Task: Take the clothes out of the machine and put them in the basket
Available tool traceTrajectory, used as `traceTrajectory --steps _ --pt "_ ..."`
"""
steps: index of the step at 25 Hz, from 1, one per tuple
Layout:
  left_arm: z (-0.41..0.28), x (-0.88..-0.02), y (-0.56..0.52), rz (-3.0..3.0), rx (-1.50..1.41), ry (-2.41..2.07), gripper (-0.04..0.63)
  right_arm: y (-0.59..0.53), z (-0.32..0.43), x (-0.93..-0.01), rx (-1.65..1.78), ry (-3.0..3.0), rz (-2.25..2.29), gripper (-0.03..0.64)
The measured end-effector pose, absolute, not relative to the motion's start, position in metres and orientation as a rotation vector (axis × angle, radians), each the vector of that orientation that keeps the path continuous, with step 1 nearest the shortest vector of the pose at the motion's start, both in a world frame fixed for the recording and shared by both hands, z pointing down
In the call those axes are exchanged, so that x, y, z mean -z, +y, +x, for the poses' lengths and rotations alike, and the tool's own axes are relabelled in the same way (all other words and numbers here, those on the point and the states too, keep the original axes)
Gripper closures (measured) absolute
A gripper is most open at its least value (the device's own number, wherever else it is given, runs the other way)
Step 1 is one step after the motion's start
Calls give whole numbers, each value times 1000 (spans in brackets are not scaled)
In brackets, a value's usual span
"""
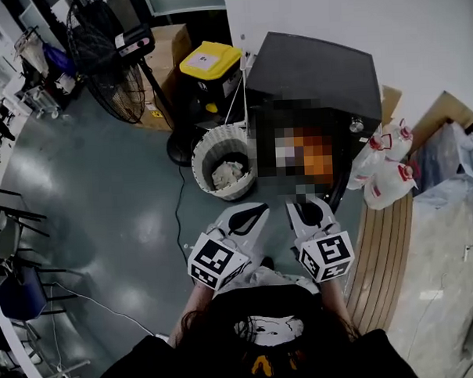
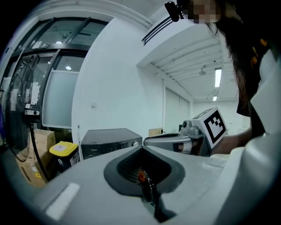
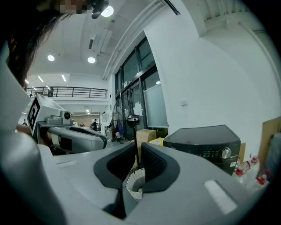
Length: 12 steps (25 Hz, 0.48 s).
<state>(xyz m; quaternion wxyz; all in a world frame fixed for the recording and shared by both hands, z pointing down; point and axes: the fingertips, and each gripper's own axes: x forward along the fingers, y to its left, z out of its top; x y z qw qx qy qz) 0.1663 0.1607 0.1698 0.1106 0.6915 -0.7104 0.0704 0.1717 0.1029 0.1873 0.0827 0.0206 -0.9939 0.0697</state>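
The black washing machine [image 1: 313, 71] [image 2: 109, 140] [image 3: 204, 143] stands ahead of me; its front is hidden under a mosaic patch. To its left is a white woven basket [image 1: 219, 142] with pale clothes [image 1: 226, 173] inside. Both grippers are held low in front of me, side by side, pointing at the machine and basket. My left gripper [image 1: 255, 211] [image 2: 142, 149] has its jaws together with nothing in them. My right gripper [image 1: 304, 208] [image 3: 137, 154] stands open by a narrow slit, empty; the basket [image 3: 133, 183] shows through the slit.
A standing fan [image 1: 106, 61] and a yellow-lidded bin [image 1: 209, 60] are behind the basket, with cardboard boxes. White jugs [image 1: 388, 170] and wooden boards [image 1: 388, 256] lie right of the machine. Chairs [image 1: 20, 256] line the left edge. A cable crosses the floor.
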Motion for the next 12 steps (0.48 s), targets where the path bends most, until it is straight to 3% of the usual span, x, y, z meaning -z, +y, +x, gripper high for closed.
traceTrajectory --steps 12 --pt "144 -182 121 2059 -242 -2030 595 62 151 -206 -298 -2953 134 554"
